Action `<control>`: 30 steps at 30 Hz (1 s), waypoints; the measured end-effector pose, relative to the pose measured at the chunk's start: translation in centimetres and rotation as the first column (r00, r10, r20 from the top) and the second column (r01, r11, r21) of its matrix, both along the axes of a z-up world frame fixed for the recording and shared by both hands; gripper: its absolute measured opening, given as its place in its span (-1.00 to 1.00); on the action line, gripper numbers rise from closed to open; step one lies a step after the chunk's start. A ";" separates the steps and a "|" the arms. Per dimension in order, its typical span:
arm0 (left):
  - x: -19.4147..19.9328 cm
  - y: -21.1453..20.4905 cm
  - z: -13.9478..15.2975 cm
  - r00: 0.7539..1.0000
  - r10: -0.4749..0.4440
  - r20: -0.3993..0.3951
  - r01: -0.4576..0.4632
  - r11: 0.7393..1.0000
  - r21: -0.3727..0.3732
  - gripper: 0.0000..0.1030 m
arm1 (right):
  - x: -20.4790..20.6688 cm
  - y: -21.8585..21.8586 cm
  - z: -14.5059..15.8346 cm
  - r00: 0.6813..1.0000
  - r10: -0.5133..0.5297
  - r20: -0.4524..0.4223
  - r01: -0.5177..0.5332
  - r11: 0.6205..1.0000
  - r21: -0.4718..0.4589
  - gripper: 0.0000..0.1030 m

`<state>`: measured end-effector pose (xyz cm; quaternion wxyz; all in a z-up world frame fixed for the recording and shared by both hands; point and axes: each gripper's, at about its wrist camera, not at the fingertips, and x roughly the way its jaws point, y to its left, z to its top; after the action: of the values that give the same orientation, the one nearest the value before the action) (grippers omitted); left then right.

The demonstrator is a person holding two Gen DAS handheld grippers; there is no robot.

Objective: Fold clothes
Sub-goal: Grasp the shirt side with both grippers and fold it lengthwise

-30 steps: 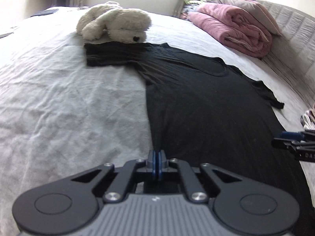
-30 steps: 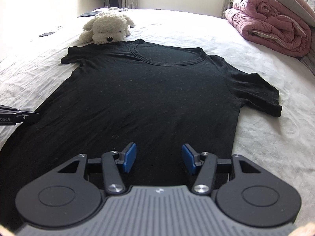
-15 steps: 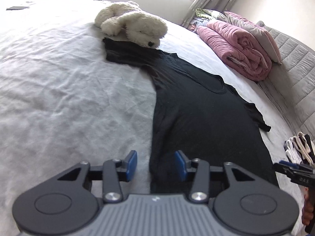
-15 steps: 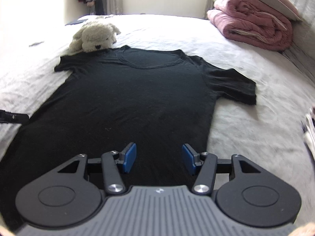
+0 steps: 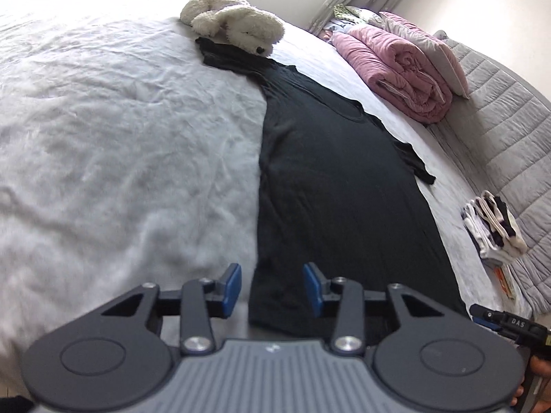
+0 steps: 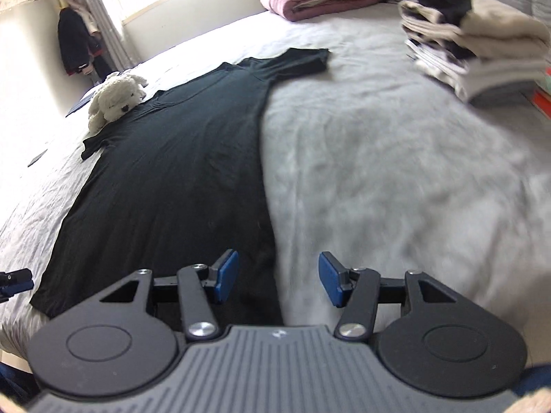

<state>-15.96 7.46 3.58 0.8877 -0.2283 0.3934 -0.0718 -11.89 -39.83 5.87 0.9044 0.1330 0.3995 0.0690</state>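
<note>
Left wrist view: you are holding the left hand-held gripper (image 5: 272, 289) over the near hem corner of the black T-shirt (image 5: 337, 199), which is lying flat along the bed (image 5: 113, 137). Its jaws have just been closing a little but are standing apart, pressing on nothing, with the shirt's side edge running up between them. To do this step well, I judge you should be lowering onto that hem corner and pinching both layers before lifting, so the cloth is not sliding out. Beyond the shirt, a plush dog (image 5: 237, 24) is lying on the far sleeve; it is likely to be dragging on that sleeve when you fold. A rolled pink duvet (image 5: 399, 69) is sitting well apart from the shirt, and folded clothes (image 5: 492, 230) are stacked beside its other edge.

Right wrist view: your right hand-held gripper (image 6: 278, 282) is released too, jaws wide, straddling the shirt's (image 6: 179, 158) opposite side edge near the hem. Be matching the left side's height before gripping. The plush dog (image 6: 113, 101) is sitting at the shirt's far sleeve, and the folded clothes (image 6: 475, 41) are lying well clear of the shirt, across bare bed (image 6: 396, 158).
</note>
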 end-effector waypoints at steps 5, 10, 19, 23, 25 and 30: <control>-1.1 -0.8 -1.0 1.000 -0.007 -0.017 0.007 1.000 -0.001 -0.29 | -3.0 0.6 0.5 0.996 0.035 0.078 -0.031 0.998 -0.048 0.09; -0.8 -1.7 -1.2 0.999 -0.032 -0.006 0.032 0.999 0.040 -0.24 | -4.1 1.4 -0.6 0.993 0.105 0.056 -0.096 0.984 -0.148 0.09; -2.9 -1.3 2.8 0.993 -0.044 0.113 0.033 0.995 0.095 -0.90 | -5.1 -1.5 0.5 0.988 0.088 0.129 -0.108 0.981 0.159 -0.96; -4.9 -1.1 5.1 0.991 -0.047 0.129 0.028 0.989 0.148 -0.90 | -5.6 -3.7 0.8 0.992 0.034 0.123 -0.082 0.909 0.410 -0.96; -5.4 -1.5 5.2 0.991 -0.063 0.114 0.040 0.980 0.196 -0.90 | -6.1 -4.2 1.0 0.993 0.012 0.120 -0.067 0.885 0.460 -0.95; -4.2 -2.7 3.0 0.997 -0.071 0.022 0.062 0.959 0.275 -0.90 | -6.7 -3.9 1.6 0.994 -0.045 0.103 0.007 0.941 0.338 -0.96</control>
<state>-20.18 4.72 6.60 0.9139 -0.0888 0.3930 -0.0499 -18.59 -43.71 7.44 0.8896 0.2871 0.3299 0.1314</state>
